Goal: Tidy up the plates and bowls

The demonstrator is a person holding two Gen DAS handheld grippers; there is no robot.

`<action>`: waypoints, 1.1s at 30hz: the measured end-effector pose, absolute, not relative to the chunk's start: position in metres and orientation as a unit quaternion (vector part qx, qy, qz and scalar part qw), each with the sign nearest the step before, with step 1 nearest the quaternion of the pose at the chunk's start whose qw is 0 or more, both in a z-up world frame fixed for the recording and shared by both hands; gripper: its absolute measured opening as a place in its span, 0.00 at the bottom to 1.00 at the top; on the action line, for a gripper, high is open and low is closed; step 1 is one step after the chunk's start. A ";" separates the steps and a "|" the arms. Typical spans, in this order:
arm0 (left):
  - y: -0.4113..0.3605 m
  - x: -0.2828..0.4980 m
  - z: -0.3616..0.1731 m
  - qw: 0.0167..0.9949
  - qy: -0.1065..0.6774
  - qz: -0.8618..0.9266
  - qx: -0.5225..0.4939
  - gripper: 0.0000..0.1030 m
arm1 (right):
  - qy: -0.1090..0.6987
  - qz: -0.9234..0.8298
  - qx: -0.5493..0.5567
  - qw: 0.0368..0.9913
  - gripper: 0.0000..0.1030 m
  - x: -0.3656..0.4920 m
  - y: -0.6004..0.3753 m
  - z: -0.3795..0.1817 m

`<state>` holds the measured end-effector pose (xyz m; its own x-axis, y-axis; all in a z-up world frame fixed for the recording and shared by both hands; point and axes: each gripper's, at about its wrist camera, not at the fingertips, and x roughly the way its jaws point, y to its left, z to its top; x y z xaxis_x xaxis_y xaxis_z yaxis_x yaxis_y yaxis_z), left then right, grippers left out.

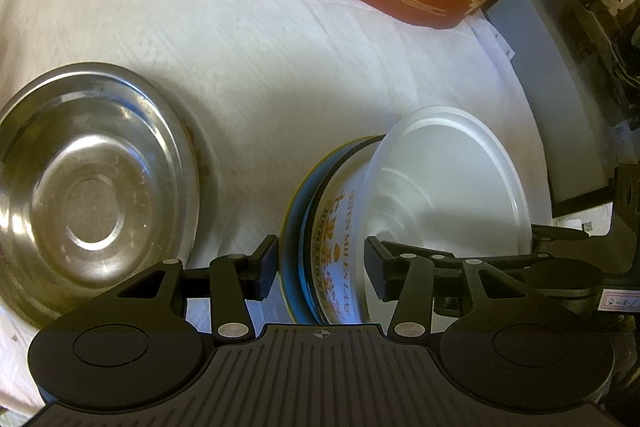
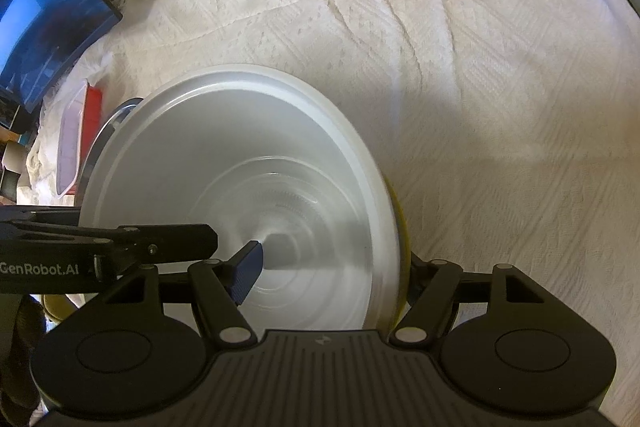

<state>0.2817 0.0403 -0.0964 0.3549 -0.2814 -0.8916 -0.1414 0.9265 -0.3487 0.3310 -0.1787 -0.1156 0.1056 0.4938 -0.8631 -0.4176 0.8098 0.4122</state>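
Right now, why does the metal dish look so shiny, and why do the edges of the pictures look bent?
In the left wrist view, the metal dish mirrors the room light as bright streaks, and the white bowl looks soft and washed out. In the right wrist view, the fisheye lens curves the cloth edges, and the bowl rim is a little blurred, with a grey shadow inside.

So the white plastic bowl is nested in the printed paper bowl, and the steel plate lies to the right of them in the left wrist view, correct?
Not quite. In the left wrist view the steel plate lies to the left of the white plastic bowl and the printed paper bowl, not the right. The nesting is as you said.
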 end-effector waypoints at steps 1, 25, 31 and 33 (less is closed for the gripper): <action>0.040 0.281 -0.096 0.801 0.568 -0.043 -0.187 0.49 | 0.593 0.309 0.030 0.743 0.69 0.330 -0.178 -0.115; 0.040 0.280 -0.097 0.799 0.568 -0.043 -0.194 0.52 | 0.613 0.311 0.070 0.722 0.68 0.341 -0.186 -0.123; 0.040 0.280 -0.098 0.799 0.568 -0.044 -0.192 0.52 | 0.617 0.312 0.070 0.719 0.68 0.342 -0.184 -0.124; 0.038 0.280 -0.101 0.796 0.573 -0.047 -0.191 0.52 | 0.618 0.312 0.071 0.718 0.68 0.343 -0.185 -0.124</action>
<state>0.2796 0.0381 -0.1008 0.3393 -0.2928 -0.8939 -0.1440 0.9229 -0.3570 0.3425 -0.1849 -0.1238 0.0409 0.5352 -0.8437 -0.3606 0.7954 0.4871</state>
